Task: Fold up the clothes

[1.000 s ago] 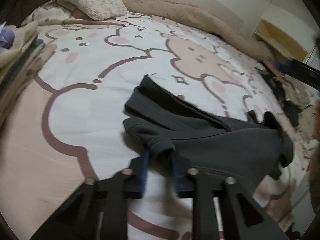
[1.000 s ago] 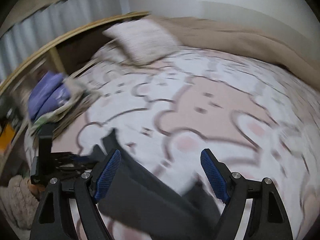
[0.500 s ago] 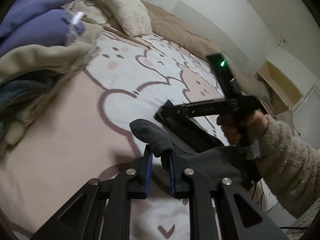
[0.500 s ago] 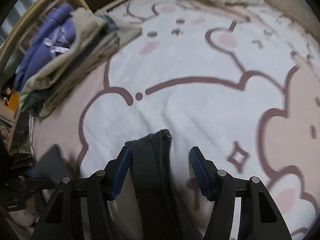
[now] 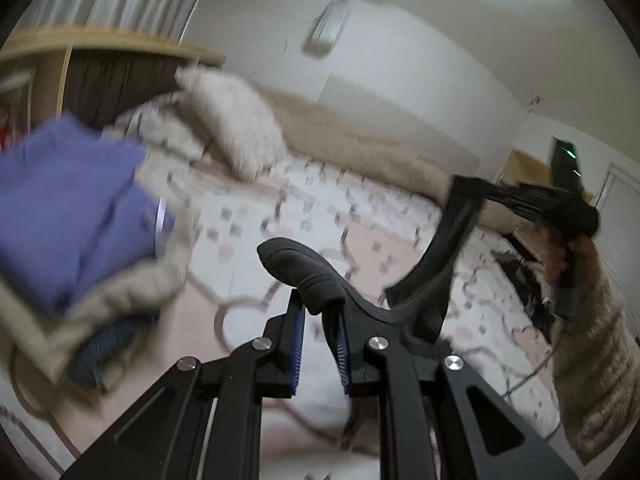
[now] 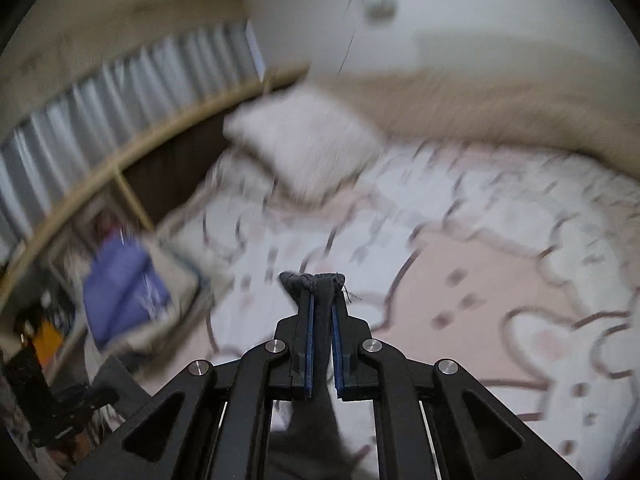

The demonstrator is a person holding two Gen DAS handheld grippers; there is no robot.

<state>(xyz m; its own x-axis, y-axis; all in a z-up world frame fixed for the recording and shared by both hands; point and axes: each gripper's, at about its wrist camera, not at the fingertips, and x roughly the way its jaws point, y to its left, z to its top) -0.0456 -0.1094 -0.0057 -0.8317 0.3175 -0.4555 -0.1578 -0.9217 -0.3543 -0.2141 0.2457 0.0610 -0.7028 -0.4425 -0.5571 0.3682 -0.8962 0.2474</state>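
Left wrist view: patterned bedspread way below, dark grey garment lifted off it, slung between both claws. Soft, floppy, light stuff, so best grabbed at cuffs or hems. Left gripper clamped on a rolled cuff, right gripper pinched shut on another bunched edge.

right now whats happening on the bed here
A person is holding one dark grey garment up off the patterned bedspread with two handheld grippers. The left gripper is shut on a cuffed end, and the right gripper is shut on another edge of it. A stack of folded clothes, purple on top, sits at the left side of the bed, and a fluffy pillow lies near the headboard.
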